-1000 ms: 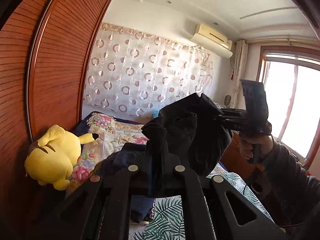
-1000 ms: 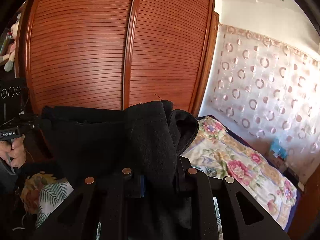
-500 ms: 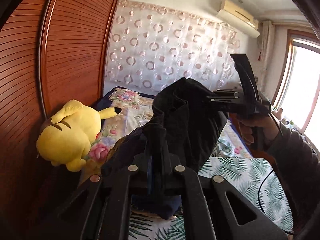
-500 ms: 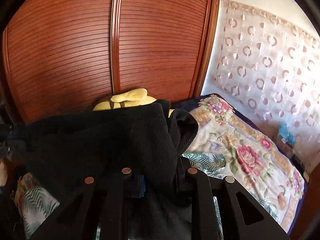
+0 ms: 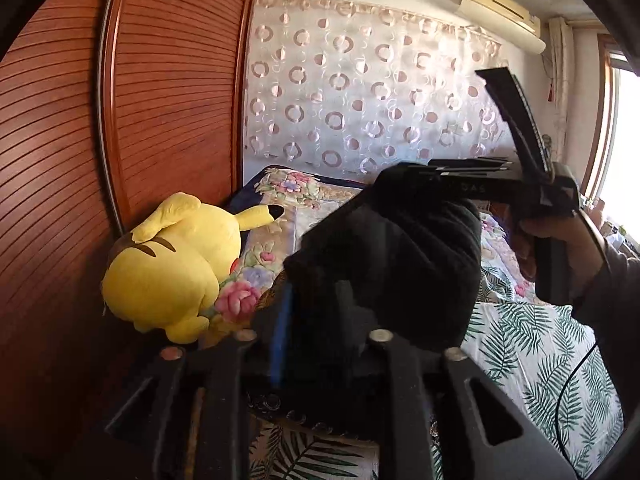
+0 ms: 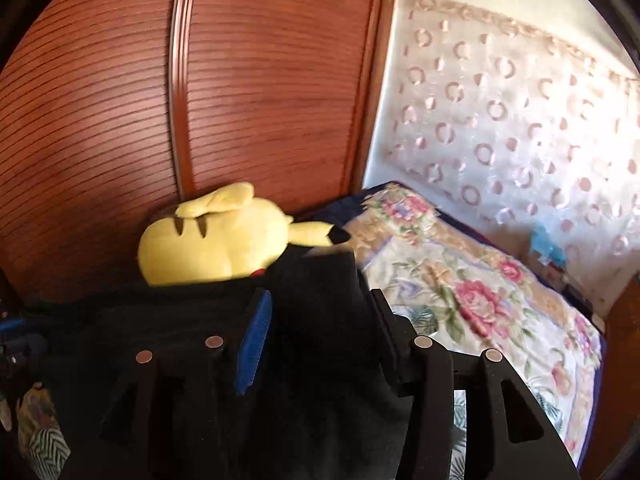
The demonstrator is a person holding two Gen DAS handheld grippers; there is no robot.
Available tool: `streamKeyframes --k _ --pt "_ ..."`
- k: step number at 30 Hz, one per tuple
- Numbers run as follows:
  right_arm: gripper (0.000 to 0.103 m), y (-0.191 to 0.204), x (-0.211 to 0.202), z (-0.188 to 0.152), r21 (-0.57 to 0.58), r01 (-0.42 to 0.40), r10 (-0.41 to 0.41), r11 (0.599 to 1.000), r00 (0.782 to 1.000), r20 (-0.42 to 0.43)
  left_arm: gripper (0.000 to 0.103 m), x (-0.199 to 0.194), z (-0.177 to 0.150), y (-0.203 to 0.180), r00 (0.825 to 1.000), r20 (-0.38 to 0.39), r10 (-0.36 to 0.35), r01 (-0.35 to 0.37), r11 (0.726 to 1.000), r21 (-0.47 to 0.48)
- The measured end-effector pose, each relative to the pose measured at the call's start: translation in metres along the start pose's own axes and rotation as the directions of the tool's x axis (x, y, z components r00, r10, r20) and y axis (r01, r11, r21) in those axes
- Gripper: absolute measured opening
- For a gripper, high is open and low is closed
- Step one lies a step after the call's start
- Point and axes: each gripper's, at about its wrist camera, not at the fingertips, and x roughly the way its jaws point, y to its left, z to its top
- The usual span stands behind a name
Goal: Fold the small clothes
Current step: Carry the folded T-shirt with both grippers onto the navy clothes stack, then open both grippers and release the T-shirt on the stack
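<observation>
Garment (image 6: 316, 320) between right claw (image 6: 320, 320) (draped)

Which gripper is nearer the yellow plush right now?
Left. The left gripper is just beside the yellow plush; the right gripper is farther off, beyond the black garment.

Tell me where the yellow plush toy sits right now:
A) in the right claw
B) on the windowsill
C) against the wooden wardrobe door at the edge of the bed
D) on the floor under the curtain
C: the yellow plush toy lies on the floral bedding with its back against the slatted wooden wardrobe door, behind the black garment that both claws have between their fingers.
</observation>
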Motion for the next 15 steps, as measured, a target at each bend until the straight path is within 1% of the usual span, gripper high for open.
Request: streamKeyframes --k 1,3,4,5,7,11,15 --pt "0.051 0.002 -0.007 -0.004 0.011 -0.002 0.002 1.000 1.000 0.007 0.045 -0.001 0.000 0.000 1.000 0.000 -0.005 0.005 1.000 0.005" --pt "0.051 0.007 -0.018 -0.010 0.030 -0.019 0.019 0.999 1.000 0.008 0.058 -0.004 0.000 -0.002 1.000 0.003 -0.012 0.012 1.000 0.009" --pt "0.051 0.009 -0.025 -0.014 0.033 -0.020 0.020 0.999 1.000 0.007 0.072 -0.006 0.000 -0.004 1.000 0.004 -0.020 0.020 1.000 0.013" --pt "0.051 0.011 -0.033 -0.018 0.036 -0.027 0.026 0.999 1.000 0.011 0.084 -0.011 0.000 -0.006 1.000 0.012 -0.029 0.029 0.999 0.015" --pt "0.051 0.016 -0.053 -0.029 0.042 -0.026 0.025 0.999 0.999 0.022 0.088 -0.019 -0.001 -0.011 0.999 0.026 -0.040 0.039 0.999 0.023" --pt "0.051 0.015 -0.098 -0.060 0.069 -0.015 0.012 0.998 0.999 0.047 0.089 -0.034 -0.004 -0.025 0.998 0.042 -0.041 0.040 0.998 0.042" --pt "0.051 0.016 -0.151 -0.104 0.133 0.009 -0.017 0.991 0.998 0.057 0.089 -0.045 -0.012 -0.045 0.996 0.041 -0.075 0.072 0.995 0.067"
